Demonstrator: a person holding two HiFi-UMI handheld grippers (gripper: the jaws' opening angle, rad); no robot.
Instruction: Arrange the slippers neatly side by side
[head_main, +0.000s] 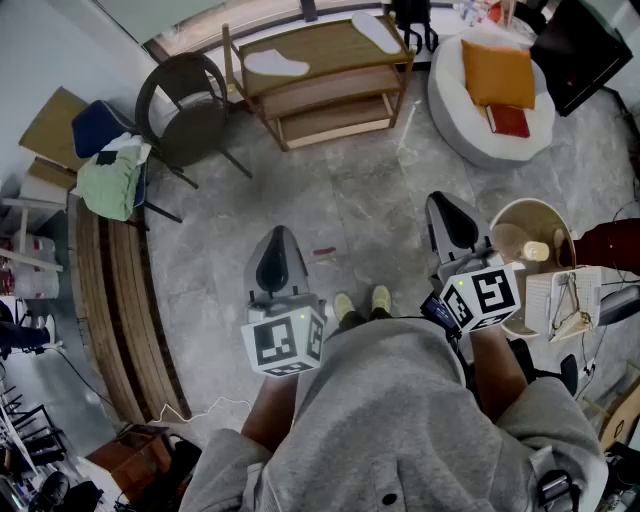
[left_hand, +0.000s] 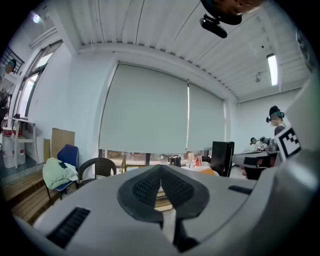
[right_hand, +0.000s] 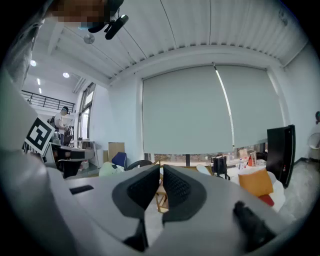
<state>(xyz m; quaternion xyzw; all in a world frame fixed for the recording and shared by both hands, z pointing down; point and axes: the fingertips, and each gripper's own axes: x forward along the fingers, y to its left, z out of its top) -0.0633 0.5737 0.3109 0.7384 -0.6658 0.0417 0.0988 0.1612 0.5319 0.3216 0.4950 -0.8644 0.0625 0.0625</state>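
Two white slippers lie apart on the top of a wooden rack (head_main: 330, 95) at the far side of the room, one (head_main: 275, 64) at its left end and the other (head_main: 378, 32) at its right end. I stand well back from the rack with both grippers held out roughly level over the grey floor. My left gripper (head_main: 279, 238) (left_hand: 161, 169) is shut, its dark pads meeting at the tip with nothing between them. My right gripper (head_main: 446, 205) (right_hand: 161, 172) is shut too, with only a hairline gap between the pads, and it holds nothing.
A dark wicker chair (head_main: 185, 100) stands left of the rack, next to a blue chair draped with green cloth (head_main: 112, 172). A white round seat with an orange cushion (head_main: 497, 75) is at the far right. A round pale basket (head_main: 530, 240) stands near my right gripper. A slatted wooden bench (head_main: 110, 290) runs along the left.
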